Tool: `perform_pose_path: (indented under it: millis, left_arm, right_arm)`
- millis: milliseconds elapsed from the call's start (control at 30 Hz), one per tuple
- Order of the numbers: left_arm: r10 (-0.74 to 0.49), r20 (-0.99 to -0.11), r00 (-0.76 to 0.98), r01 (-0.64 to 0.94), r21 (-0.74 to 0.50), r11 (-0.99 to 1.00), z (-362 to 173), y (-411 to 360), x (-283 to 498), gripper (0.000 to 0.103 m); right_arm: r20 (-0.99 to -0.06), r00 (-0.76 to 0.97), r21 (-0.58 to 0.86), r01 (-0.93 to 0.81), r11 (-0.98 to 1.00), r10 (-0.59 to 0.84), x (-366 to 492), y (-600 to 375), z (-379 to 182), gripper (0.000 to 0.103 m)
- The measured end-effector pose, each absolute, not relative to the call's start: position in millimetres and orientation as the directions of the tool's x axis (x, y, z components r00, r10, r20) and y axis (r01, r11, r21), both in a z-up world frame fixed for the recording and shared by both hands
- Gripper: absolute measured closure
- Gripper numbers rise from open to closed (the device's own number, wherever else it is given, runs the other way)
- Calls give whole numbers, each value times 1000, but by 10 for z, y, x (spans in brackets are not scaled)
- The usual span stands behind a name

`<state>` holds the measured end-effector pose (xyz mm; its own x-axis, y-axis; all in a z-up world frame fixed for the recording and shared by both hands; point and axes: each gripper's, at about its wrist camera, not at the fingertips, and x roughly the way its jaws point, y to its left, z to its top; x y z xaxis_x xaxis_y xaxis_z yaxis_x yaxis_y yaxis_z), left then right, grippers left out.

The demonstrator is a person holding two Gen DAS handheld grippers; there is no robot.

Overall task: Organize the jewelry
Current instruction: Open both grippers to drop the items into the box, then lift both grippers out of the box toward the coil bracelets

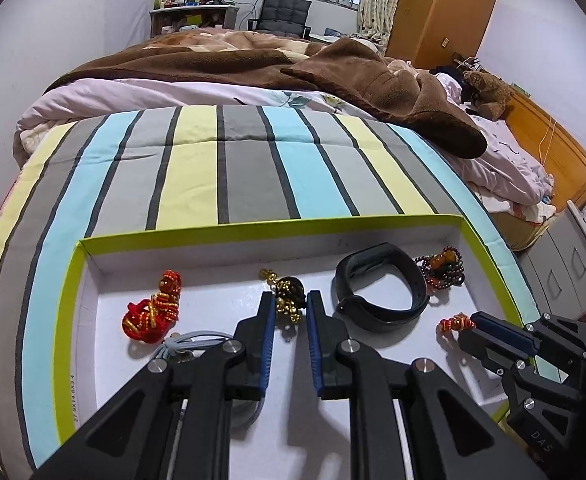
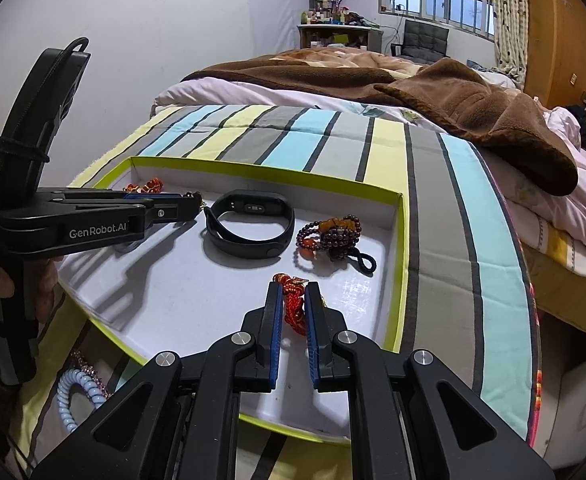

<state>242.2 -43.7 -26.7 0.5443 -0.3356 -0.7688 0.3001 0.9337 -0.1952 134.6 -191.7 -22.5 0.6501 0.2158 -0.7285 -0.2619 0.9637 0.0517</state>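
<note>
A white tray with a lime-green rim (image 1: pixel 253 227) (image 2: pixel 401 256) lies on the striped bedcover. My left gripper (image 1: pixel 289 295) (image 2: pixel 193 205) is shut on a black-and-gold bead bracelet (image 1: pixel 289 294), low over the tray's middle. My right gripper (image 2: pixel 294 285) (image 1: pixel 473 326) is shut on a red-and-gold bead bracelet (image 2: pixel 295 304) (image 1: pixel 455 323) near the tray's right side. Between the two grippers lies a black fitness band (image 1: pixel 381 298) (image 2: pixel 249 228). Farther right sits a dark-red bead bracelet with amber beads (image 1: pixel 441 268) (image 2: pixel 333 236).
A red-and-gold knotted bracelet (image 1: pixel 153 314) and a grey hair tie (image 1: pixel 191 344) lie in the tray's left part. Outside the tray, on the near side, are a pale blue coil hair tie (image 2: pixel 79 392) and a pink beaded piece (image 2: pixel 87 362). A brown blanket (image 1: pixel 373 76) covers the bed behind.
</note>
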Motion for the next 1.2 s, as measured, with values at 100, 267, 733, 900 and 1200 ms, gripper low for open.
perform_pose_path:
  millis: [100,267,733,900,1200]
  left_arm:
    - [-335,-768,546,299,-194,934,-255,-439,2409,82]
    - [-336,-762,554,295,-198,935,-208,-423,2365,73]
    - [-369,-698,613,310,-217,926,155,-250,1907,64]
    - [-371,-680,632,298,-229,927,210,-137,1677,64]
    - [-373,-689,622,292,-237,926,119,-46,1266,63]
  right_arm:
    - [-730,646,63,-264,962,225,1347,-1922,-226,86]
    - [-724,648,79,-260,962,235,1332,-1943,-204,85]
    - [-685,681,121,-244,962,259,1095,-2011,-25,62]
    - [-674,688,141,-240,961,271,941,-2050,23,62]
    - [-678,677,157,-247,956,286,645,-2086,-27,62]
